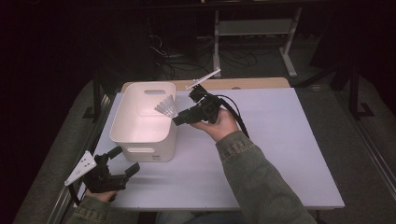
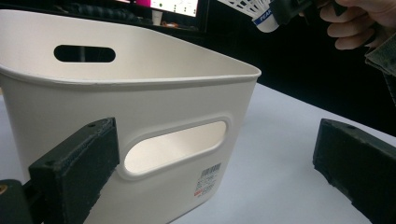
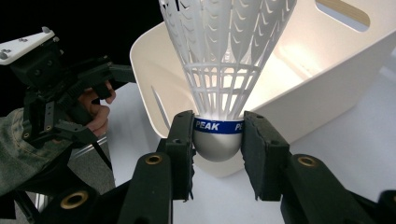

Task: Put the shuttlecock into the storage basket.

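Two black jaws of the right gripper [image 3: 218,140] were pressed on the round grey cork of the shuttlecock [image 3: 224,70], one on each side. It looked very light, with a thin white skirt that could bend or crack, so the hard cork was the safe place to hold. It hung over the edge of the white bin [image 1: 142,133], skirt pointing in, probably not touching. The left gripper [image 1: 122,161] waited near the bin, jaws wide apart and empty.

Room's sitting pretty dark; a white frame stand [image 1: 254,28] is standing behind the pale bench [image 1: 280,140]; cables [image 1: 187,60] are trailing across the floor [image 1: 359,154].
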A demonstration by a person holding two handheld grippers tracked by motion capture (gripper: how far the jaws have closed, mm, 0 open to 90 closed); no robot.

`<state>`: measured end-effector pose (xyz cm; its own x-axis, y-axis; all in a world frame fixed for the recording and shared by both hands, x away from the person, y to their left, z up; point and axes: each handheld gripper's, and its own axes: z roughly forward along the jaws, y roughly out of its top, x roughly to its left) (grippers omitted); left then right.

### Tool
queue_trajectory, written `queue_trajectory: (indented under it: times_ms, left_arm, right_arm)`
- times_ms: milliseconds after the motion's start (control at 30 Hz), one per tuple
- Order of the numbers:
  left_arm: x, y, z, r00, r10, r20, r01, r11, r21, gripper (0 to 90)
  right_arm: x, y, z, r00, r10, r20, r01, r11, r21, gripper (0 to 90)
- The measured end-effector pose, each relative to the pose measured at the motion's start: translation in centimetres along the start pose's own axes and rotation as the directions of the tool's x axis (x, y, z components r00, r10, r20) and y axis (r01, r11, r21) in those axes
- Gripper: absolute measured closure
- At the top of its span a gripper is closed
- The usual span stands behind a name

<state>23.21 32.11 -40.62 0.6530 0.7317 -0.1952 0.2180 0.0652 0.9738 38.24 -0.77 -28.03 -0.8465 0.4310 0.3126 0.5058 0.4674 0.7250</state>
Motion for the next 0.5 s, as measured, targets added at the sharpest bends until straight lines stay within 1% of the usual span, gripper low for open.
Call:
queue_trajectory:
  times_ms: [33, 67, 100, 133, 167, 200, 267, 300, 333, 367, 400, 467, 500]
  left_arm:
    - [0.0, 0.0, 0.0, 1.0000, -0.002, 0.000, 0.002, 1.0000, -0.001, 0.1]
    - [0.0, 0.0, 0.0, 1.0000, 0.001, 0.000, -0.001, 1.0000, 0.002, 0.1]
    - [0.0, 0.0, 0.0, 1.0000, 0.008, 0.000, -0.008, 0.9999, 0.008, 0.1]
    - [0.0, 0.0, 0.0, 1.0000, 0.006, 0.001, -0.006, 1.0000, 0.005, 0.1]
    - [0.0, 0.0, 0.0, 1.0000, 0.002, 0.003, -0.002, 1.0000, 0.003, 0.1]
    - [0.0, 0.0, 0.1, 1.0000, 0.002, 0.003, -0.002, 1.0000, 0.005, 0.1]
    - [-0.1, 0.0, 0.1, 1.0000, -0.003, 0.004, 0.003, 1.0000, 0.001, 0.1]
    - [-0.1, 0.0, 0.1, 1.0000, 0.006, 0.004, -0.006, 1.0000, 0.006, 0.1]
    - [0.0, 0.0, 0.1, 0.9999, 0.015, 0.006, -0.015, 0.9999, 0.006, 0.1]
    - [0.0, 0.0, 0.0, 0.9999, 0.015, 0.007, -0.015, 0.9999, 0.006, 0.1]
    - [0.0, 0.0, 0.0, 0.9999, 0.009, 0.006, -0.009, 0.9999, 0.006, 0.1]
    - [0.0, 0.0, 0.0, 0.9999, 0.011, 0.007, -0.011, 0.9999, 0.005, 0.1]
    - [0.0, 0.0, 0.0, 0.9999, 0.014, 0.007, -0.014, 0.9999, 0.007, 0.1]
  right_arm:
    - [0.2, 0.1, 0.0, 0.9998, 0.016, -0.012, -0.016, 1.000, 0.000, 63.5]
    - [0.1, 0.2, 0.1, 1.0000, -0.003, -0.002, 0.003, 1.000, -0.001, 63.5]
    - [0.2, 0.3, 0.2, 0.9999, 0.006, -0.008, -0.006, 1.000, -0.006, 63.5]
    - [0.3, 0.4, 0.2, 0.9999, 0.009, -0.011, -0.009, 1.000, -0.005, 63.5]
    - [0.2, 0.5, 0.4, 0.9999, -0.010, 0.004, 0.010, 1.000, -0.003, 63.5]
    - [0.3, 0.5, 0.5, 1.0000, 0.005, -0.005, -0.005, 1.000, -0.007, 63.5]
    - [0.4, 0.6, 0.6, 0.9999, 0.003, -0.011, -0.003, 1.000, -0.007, 63.5]
    - [0.5, 0.7, 0.7, 0.9998, 0.011, -0.014, -0.011, 1.000, -0.004, 63.5]
    - [0.4, 0.8, 0.9, 1.0000, -0.007, -0.006, 0.007, 1.000, -0.004, 63.5]
    - [0.4, 0.8, 1.0, 0.9999, -0.009, -0.010, 0.009, 1.000, -0.003, 63.5]
    - [0.5, 1.0, 1.1, 0.9999, -0.001, -0.014, 0.001, 1.000, -0.003, 63.5]
    - [0.5, 1.1, 1.2, 0.9999, -0.014, -0.009, 0.014, 1.000, -0.001, 63.5]
    - [0.6, 1.2, 1.3, 0.9999, -0.005, -0.016, 0.005, 1.000, -0.001, 63.5]
